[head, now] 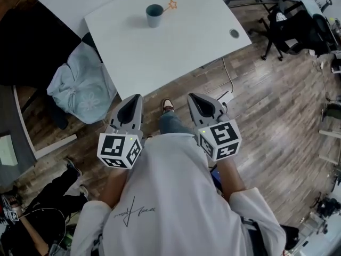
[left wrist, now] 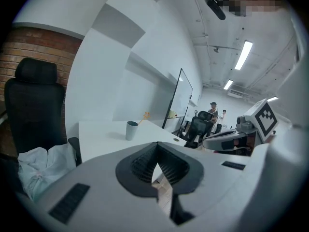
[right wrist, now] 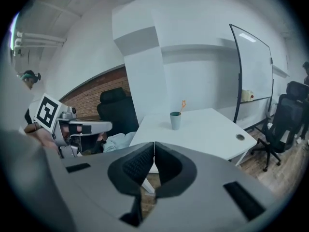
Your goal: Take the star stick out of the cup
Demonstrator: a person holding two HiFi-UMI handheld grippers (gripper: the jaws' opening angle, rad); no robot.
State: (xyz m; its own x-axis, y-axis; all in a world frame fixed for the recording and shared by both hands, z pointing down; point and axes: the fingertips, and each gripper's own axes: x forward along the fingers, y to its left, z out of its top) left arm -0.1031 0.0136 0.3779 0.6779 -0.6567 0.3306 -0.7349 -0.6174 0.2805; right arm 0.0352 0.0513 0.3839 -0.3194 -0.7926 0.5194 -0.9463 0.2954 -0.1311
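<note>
A grey-blue cup (head: 154,16) stands near the far edge of the white table (head: 176,52), with an orange star stick (head: 171,5) leaning out of it to the right. Both grippers are held close to my body over the wood floor, well short of the table. My left gripper (head: 137,99) and right gripper (head: 192,98) are shut with nothing between the jaws. In the left gripper view the cup (left wrist: 132,130) and star (left wrist: 146,115) sit far beyond the closed left gripper (left wrist: 157,146). The right gripper view shows the cup (right wrist: 175,120) and star (right wrist: 183,102) far past the right gripper (right wrist: 154,146).
A pale cloth bundle (head: 80,87) lies on a black chair (left wrist: 34,105) left of the table. The tabletop has a cable hole (head: 234,33) near its right corner. Black office chairs (head: 298,25) stand at the right. A whiteboard (right wrist: 251,66) stands behind. Another person (head: 32,223) is at lower left.
</note>
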